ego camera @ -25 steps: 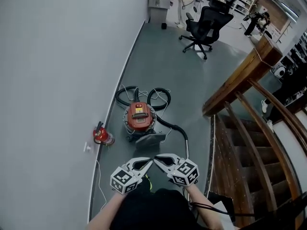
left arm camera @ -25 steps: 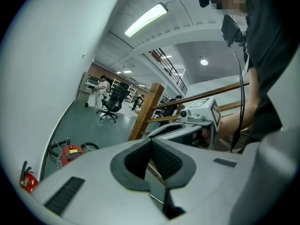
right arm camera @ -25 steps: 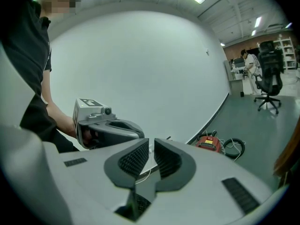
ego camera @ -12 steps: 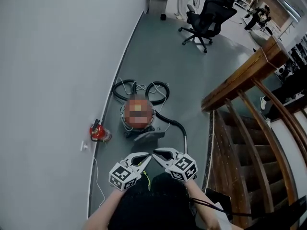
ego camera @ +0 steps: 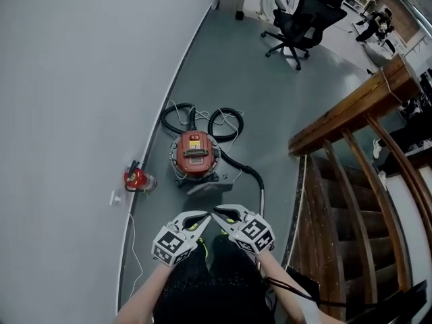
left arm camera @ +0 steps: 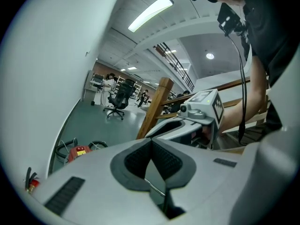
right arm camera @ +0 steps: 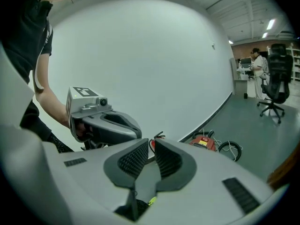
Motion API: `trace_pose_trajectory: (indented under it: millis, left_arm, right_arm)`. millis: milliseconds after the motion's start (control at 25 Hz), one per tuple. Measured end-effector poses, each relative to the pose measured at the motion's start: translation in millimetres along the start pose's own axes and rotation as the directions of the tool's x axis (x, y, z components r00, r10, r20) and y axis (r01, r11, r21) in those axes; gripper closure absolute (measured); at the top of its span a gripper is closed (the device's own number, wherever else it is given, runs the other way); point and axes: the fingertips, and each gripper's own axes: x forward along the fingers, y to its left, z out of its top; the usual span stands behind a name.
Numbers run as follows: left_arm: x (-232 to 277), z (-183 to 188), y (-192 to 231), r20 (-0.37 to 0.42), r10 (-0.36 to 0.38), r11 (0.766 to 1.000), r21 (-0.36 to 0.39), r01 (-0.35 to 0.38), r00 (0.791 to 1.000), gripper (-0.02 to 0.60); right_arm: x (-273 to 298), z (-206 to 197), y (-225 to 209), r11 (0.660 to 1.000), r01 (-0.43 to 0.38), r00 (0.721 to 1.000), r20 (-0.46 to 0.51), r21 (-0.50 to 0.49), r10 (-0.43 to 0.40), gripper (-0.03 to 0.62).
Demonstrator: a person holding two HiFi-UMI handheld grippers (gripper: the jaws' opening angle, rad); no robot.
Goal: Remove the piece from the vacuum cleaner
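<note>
The red canister vacuum cleaner (ego camera: 194, 155) stands on the grey floor near the wall. Its black hose (ego camera: 223, 121) loops behind it and runs on into a metal wand (ego camera: 261, 196) on the right. A grey nozzle piece (ego camera: 202, 185) lies at its front. Both grippers hang in the air short of it, side by side with their tips nearly touching. My left gripper (ego camera: 204, 216) is shut and empty. My right gripper (ego camera: 216, 212) shows a narrow gap between its pads with nothing in it. The vacuum (left arm camera: 77, 152) looks small and far off in the left gripper view.
A red fire extinguisher (ego camera: 135, 179) stands against the wall left of the vacuum. A wooden stair railing (ego camera: 351, 106) and steps fill the right side. A black office chair (ego camera: 297, 19) stands far back. A white cable (ego camera: 133, 248) runs along the wall.
Both grippers have sunk a little and moved forward together, still side by side. The head view has shifted slightly. The vacuum has not moved.
</note>
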Motion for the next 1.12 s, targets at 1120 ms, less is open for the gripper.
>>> trace_pose_trajectory:
  millis: [1120]
  left_arm:
    - [115.7, -122.4, 64.6, -0.118, 0.047, 0.999, -0.013, -0.049, 0.992, 0.574]
  right_arm:
    - [65.0, -129.6, -108.0, 0.995, -0.093, 0.99, -0.11, -0.035, 0.089, 0.556]
